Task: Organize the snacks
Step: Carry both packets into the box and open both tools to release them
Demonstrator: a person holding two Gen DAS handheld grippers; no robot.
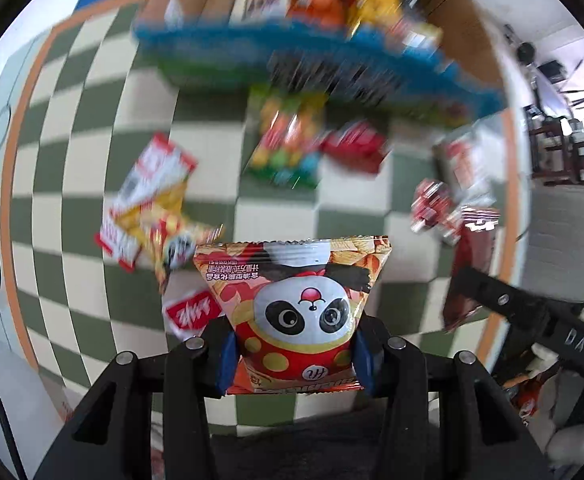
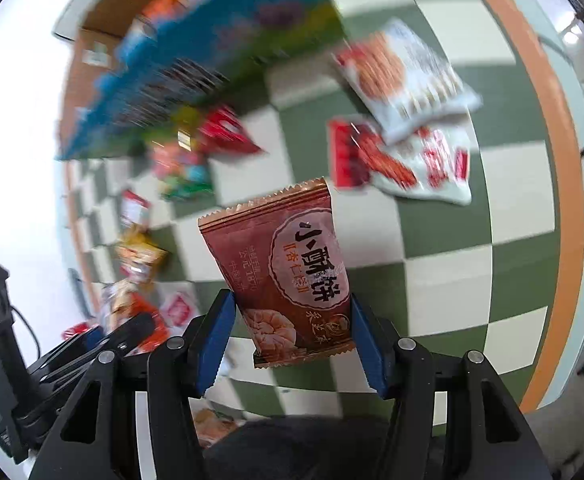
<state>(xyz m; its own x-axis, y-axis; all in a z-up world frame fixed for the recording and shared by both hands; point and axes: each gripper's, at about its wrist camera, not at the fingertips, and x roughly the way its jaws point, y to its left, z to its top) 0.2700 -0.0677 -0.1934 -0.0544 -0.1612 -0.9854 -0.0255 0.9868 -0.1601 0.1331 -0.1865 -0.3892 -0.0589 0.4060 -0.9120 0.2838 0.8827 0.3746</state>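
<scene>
My left gripper [image 1: 294, 356] is shut on a panda snack packet [image 1: 296, 304] and holds it above the checkered cloth. My right gripper [image 2: 292, 340] is shut on a brown pastry packet [image 2: 288, 272], also lifted; the same packet and gripper show at the right of the left wrist view [image 1: 468, 276]. A blue-sided cardboard box [image 1: 292, 52] with several snacks inside stands at the far side, blurred; it also shows in the right wrist view [image 2: 212, 52]. Loose packets lie on the cloth: a yellow-red one [image 1: 152, 200], a multicoloured candy bag [image 1: 288, 140], white-red ones [image 2: 408, 80].
The green-and-cream checkered cloth [image 1: 220, 128] has an orange border [image 2: 552, 160]. Small red packets [image 1: 436, 204] lie at its right side. The left gripper's body [image 2: 72, 360] shows low left in the right wrist view. A room with chairs lies beyond the table edge [image 1: 560, 152].
</scene>
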